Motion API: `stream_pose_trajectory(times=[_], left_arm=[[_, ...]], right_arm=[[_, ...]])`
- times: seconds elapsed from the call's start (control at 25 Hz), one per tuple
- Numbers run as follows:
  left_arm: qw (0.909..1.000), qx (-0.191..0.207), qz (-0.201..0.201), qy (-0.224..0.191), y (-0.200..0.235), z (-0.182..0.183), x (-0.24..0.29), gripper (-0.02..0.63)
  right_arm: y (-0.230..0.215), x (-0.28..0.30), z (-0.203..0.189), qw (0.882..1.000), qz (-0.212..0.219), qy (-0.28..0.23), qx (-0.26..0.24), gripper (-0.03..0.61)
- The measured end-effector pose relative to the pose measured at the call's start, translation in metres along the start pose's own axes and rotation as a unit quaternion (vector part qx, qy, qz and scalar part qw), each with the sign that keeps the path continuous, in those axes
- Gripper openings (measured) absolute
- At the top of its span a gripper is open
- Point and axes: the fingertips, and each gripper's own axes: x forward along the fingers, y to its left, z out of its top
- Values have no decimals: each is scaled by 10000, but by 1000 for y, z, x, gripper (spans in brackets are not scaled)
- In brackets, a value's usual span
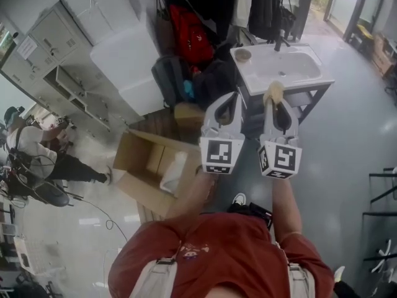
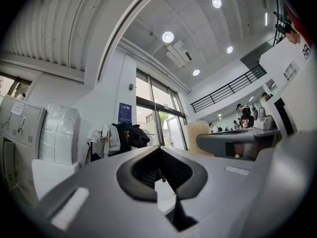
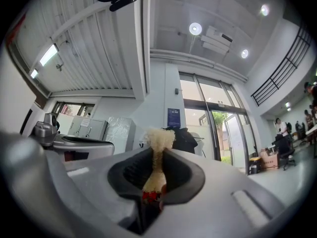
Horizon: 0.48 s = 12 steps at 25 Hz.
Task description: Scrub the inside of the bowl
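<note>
Bowl [image 1: 243,55], a small tan one as far as I am able to tell, is sitting on the far left corner of the white sink [image 1: 310,73], apart from the basin hollow and to the left of the dark faucet [image 1: 280,41], with neither of the 2 grippers touching it. The right gripper [image 1: 275,101] is pinching a tan, fibrous scrubber [image 1: 273,90] between its jaws; in the right gripper view [image 3: 157,155] the jaws are squeezing its waist [image 3: 159,138] so that the frayed head is sticking out past them. The left gripper [image 1: 231,97] is hanging just to the left of it with jaws fully together and nothing between them, as the left gripper view [image 2: 161,170] is showing. Both are pointing toward the sink from the near side, well apart from the bowl. Several things are looking risky: the bowl is standing loose near an edge, so scrubbing it with 1 gripper alone is likely to push it into the basin or off the corner unless the left jaws are opening first to steady it. The narrow pinch is also leaving the scrubber free to twist or slip out under pressure. A cardboard box [image 1: 146,166] and bags [image 1: 192,36] are crowding the floor left of the sink.
</note>
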Motion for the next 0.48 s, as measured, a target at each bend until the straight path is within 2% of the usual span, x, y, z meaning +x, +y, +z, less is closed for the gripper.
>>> stream_pose_trajectory(times=[0.48], left_arm=[[9999,112,22,72,-39,-13,98,6]], right_arm=[[-90,52,-23,9998,47,35,173,49]])
